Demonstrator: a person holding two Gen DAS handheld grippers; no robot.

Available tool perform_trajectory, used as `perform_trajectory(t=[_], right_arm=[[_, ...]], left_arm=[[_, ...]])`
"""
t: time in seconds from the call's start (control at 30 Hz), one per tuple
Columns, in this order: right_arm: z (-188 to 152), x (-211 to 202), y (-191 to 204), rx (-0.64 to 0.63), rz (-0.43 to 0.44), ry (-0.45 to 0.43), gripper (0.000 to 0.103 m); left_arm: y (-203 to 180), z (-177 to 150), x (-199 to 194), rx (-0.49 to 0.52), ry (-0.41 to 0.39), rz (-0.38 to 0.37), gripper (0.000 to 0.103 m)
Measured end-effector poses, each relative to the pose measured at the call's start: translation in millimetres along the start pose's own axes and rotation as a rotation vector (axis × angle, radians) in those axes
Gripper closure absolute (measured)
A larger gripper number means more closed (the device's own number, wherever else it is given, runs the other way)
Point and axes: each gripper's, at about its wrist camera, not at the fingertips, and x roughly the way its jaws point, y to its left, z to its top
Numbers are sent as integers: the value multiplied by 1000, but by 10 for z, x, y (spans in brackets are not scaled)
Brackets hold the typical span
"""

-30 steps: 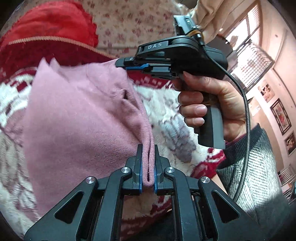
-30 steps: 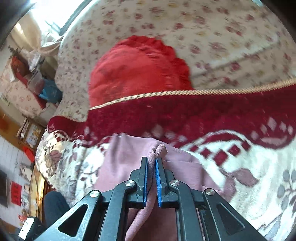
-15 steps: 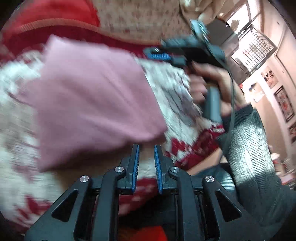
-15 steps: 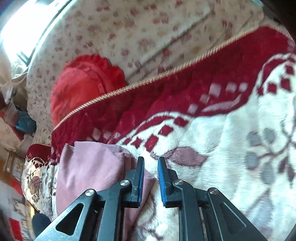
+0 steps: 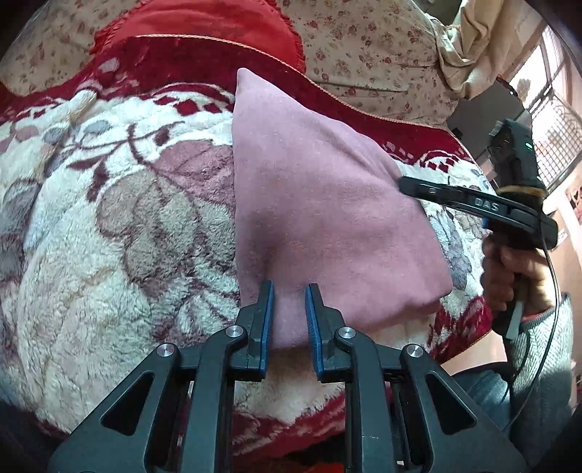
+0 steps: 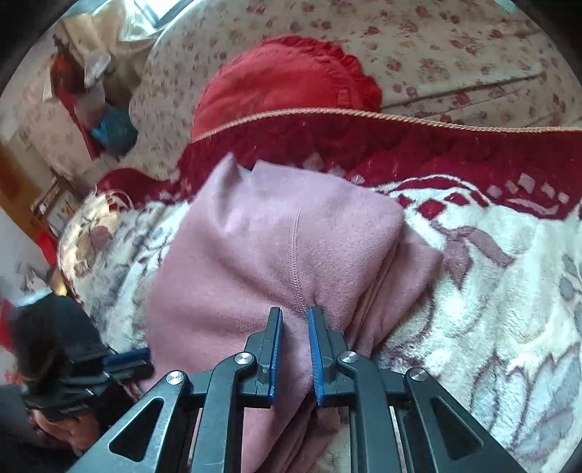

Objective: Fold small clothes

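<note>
Pink fleece fills the left wrist view: the folded garment [image 5: 327, 203] lies on the plush floral blanket [image 5: 109, 225], its near edge running down between the blue pads of the left gripper [image 5: 288, 320]. Those jaws have just been opening and stand a little apart; the cloth sits in the gap, and it looks loose rather than pinched, so I read this as a release. The right gripper [image 5: 469, 203] shows at the right of this view, its tip at the garment's far edge, a hand [image 5: 509, 269] on the grip. A red cushion [image 5: 218, 22] rests beyond.

Over to the right wrist view: the same garment [image 6: 276, 247], seam running straight toward the right gripper [image 6: 295, 349]. Jaws slightly parted here too, fabric between them, no clear squeeze. The left gripper [image 6: 120, 360] sits low at the left, just beside the cloth's edge.

To finish this fold well, I'd let both corners drop together, draw the jaws back along the cloth without snagging it, then press the layers flat so the edges line up.
</note>
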Motion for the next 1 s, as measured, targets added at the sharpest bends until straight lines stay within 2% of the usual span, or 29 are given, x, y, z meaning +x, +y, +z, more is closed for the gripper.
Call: perform_trajectory(t=[0.07, 0.13, 0.17, 0.23, 0.33, 0.37, 0.47, 0.57, 0.63, 0.7, 0.73, 0.83, 0.87, 0.9, 0.93, 0.97, 1.0], right_arm=[[-66, -181, 61, -3, 15, -59, 91], [-156, -338, 247, -92, 71, -100, 91], [-216, -376, 361, -138, 127, -96, 91], [-357, -305, 546, -225, 179, -13, 91], [-653, 7, 553, -303, 51, 192, 91], [-723, 31, 514, -309, 58, 209, 91], [-651, -190, 451, -290, 73, 131, 91], [-452, -446, 334, -204, 119, -35, 90], [-272, -514, 279, -128, 95, -145, 88], [-47, -434, 188, -33, 65, -207, 88], [49, -363, 196, -13, 55, -204, 88], [252, -107, 336, -70, 24, -177, 88], [298, 5, 383, -102, -4, -156, 88], [321, 86, 375, -119, -37, -133, 88], [334, 199, 301, -121, -84, -86, 88], [301, 330, 227, -108, -148, -23, 88], [229, 372, 155, -90, -172, -3, 88]], left_arm=[[42, -20, -11, -21, 0, -13, 87], [53, -41, -12, -31, -4, -17, 87], [124, -94, -85, -28, -8, -14, 87], [79, -83, -61, -13, -13, -1, 87], [59, -89, -49, 2, -16, 6, 87], [53, -87, -43, -2, -18, 4, 87], [49, -50, -95, -39, -7, 1, 87], [23, 79, -236, -41, -55, -25, 86], [-40, 292, -313, -3, -115, -27, 86], [-106, 596, -244, 26, -128, -32, 86], [-126, 727, -184, 30, -121, -36, 86], [-87, 1189, 98, 16, -134, 3, 86], [-14, 1334, 276, 2, -100, -5, 86], [52, 1404, 416, -7, -65, 13, 86], [158, 1427, 550, -29, -39, 62, 87], [248, 1403, 641, -51, -13, 72, 87], [295, 1373, 659, -56, -18, 49, 87]])
